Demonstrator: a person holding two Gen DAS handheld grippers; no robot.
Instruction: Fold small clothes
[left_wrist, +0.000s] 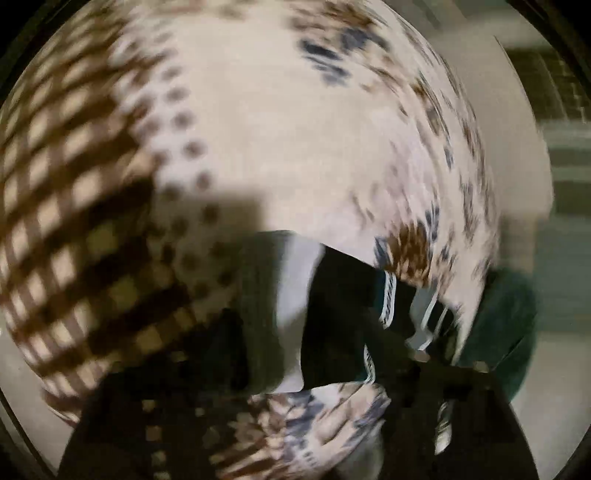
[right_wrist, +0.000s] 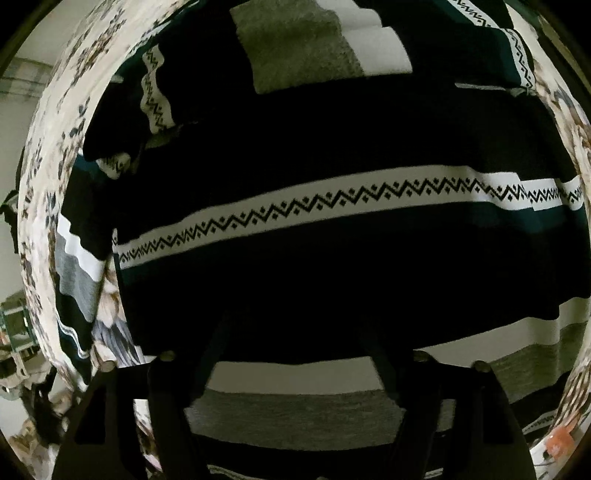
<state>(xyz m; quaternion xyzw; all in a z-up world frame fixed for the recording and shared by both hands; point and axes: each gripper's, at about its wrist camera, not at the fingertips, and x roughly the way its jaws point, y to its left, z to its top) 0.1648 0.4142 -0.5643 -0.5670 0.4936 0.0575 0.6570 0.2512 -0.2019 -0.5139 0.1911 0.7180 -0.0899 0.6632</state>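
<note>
A dark striped garment with a white zigzag band and grey and white stripes lies spread on a floral sheet, filling the right wrist view. My right gripper hovers over its lower part, its dark fingers spread apart with nothing between them. In the blurred left wrist view the same garment shows bunched at lower centre on the floral sheet. My left gripper is dark and blurred against that cloth; I cannot tell whether it is open or shut.
A brown checked cloth lies at the left of the left wrist view. A dark green cloth lies at its right. Clutter shows past the sheet's left edge in the right wrist view.
</note>
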